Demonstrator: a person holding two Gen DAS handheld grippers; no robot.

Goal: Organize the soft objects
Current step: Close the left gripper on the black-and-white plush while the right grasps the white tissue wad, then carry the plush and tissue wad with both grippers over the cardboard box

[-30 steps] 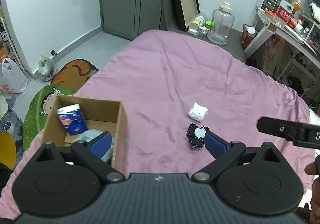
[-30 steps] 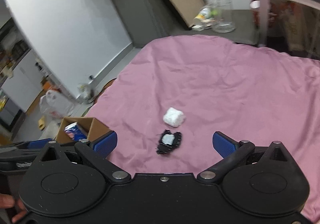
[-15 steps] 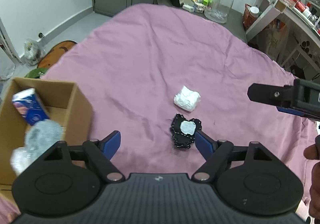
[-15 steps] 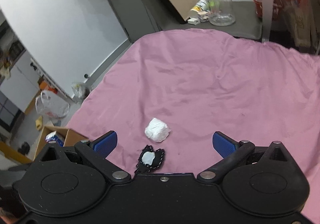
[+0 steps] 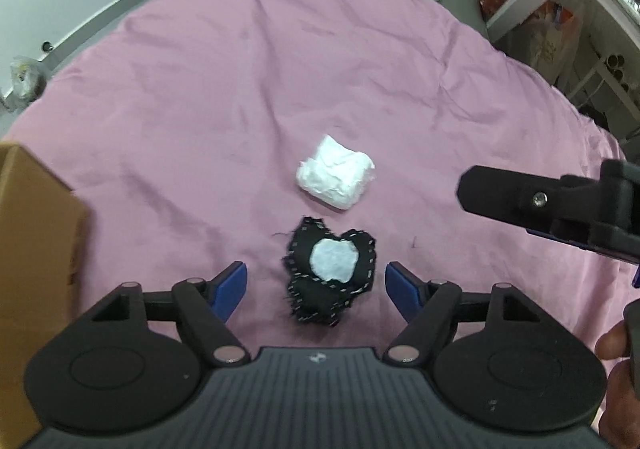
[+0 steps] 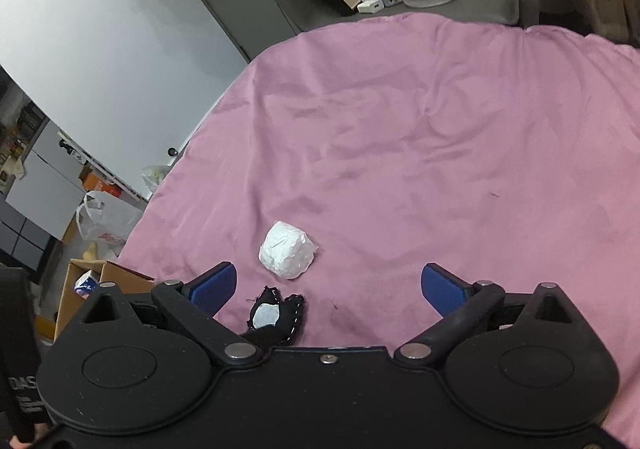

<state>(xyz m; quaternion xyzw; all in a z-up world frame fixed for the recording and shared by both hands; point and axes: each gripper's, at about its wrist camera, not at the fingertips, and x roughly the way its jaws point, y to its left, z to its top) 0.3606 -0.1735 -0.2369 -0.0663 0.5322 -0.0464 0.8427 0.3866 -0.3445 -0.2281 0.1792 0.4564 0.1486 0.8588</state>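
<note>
Pink bedspread (image 5: 240,97); left gripper (image 5: 316,285) closing around black patch (image 5: 330,269) (untouched).

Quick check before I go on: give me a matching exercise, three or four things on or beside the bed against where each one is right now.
Things:
1. black fabric piece
2. white wad
3. cardboard box
4. left gripper

Places:
a. off the pink cover's edge, blue-and-white pack inside
b. fingers either side of the black piece, jaws closing, not touching it
c. farther up the cover, apart from the black piece
d. flat on the cover, white patch up

Pairs: 1-d, 2-c, 3-a, 4-b
</note>
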